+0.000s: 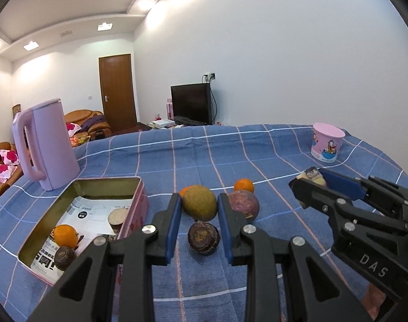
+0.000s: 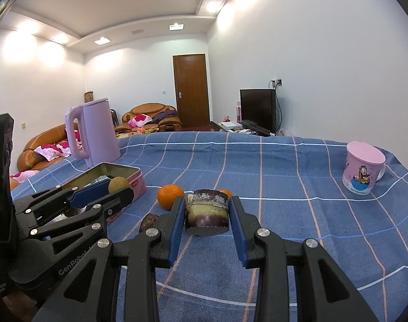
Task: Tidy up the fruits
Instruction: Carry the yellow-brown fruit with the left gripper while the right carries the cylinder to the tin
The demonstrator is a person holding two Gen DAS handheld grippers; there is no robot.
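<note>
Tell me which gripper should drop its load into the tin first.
Left. The left gripper holds the green fruit right beside the open tin. The right gripper holds a cut chunk farther off, with the left gripper between it and the tin.

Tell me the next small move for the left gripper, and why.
Probably swing the left gripper leftward over the open tin and release there. Its fingers seem closed on the mango, and the tin, already holding an orange, lies just to its left.
</note>
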